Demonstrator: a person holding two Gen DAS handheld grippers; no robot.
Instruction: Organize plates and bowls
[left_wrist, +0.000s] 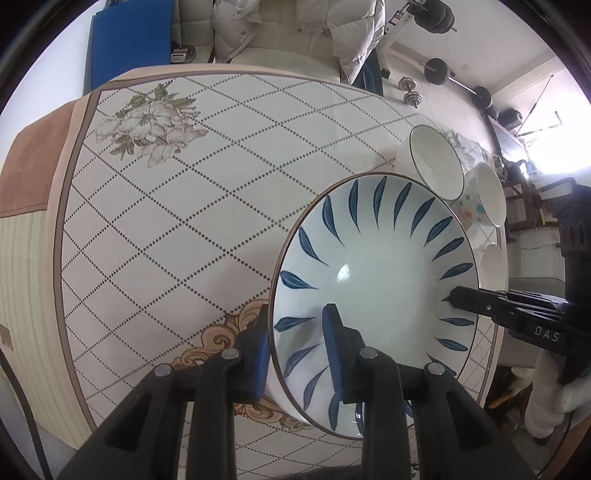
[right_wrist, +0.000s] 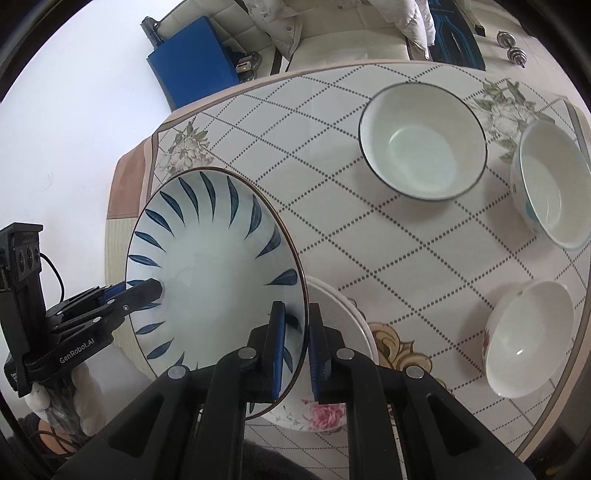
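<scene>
A: What are the two tools doing?

B: Both are clamped on the same blue-leaf bowl (left_wrist: 373, 280). The left gripper (left_wrist: 295, 354) pinches the bowl's rim, one blue pad inside the bowl and the other against its outer wall. The right gripper (right_wrist: 295, 347) does the same at the opposite rim, so each tool shows up across the bowl in the other's camera.

A: Where does the bowl sit?

B: Directly ahead of both sets of fingers, tilted, over the table (left_wrist: 177, 206) with its diamond-patterned cloth. In the right wrist view its near edge hangs over a plate with pink roses (right_wrist: 332, 406), which lies just under and beyond the right fingers. I cannot tell whether bowl and plate touch.

A: And the other dishes?

B: Ahead and to the right of the right gripper stands a dark-rimmed white bowl (right_wrist: 423, 142). Further right is a blue-rimmed bowl (right_wrist: 552, 184), partly cut by the frame edge. Nearer, off to the right of the fingers, is a small bowl with a red motif (right_wrist: 530, 338). All three stand apart from one another and well away from the held bowl.

A: Anything behind the table?

B: A pale sofa (right_wrist: 332, 44) with a padded jacket (left_wrist: 295, 26) on it.
</scene>
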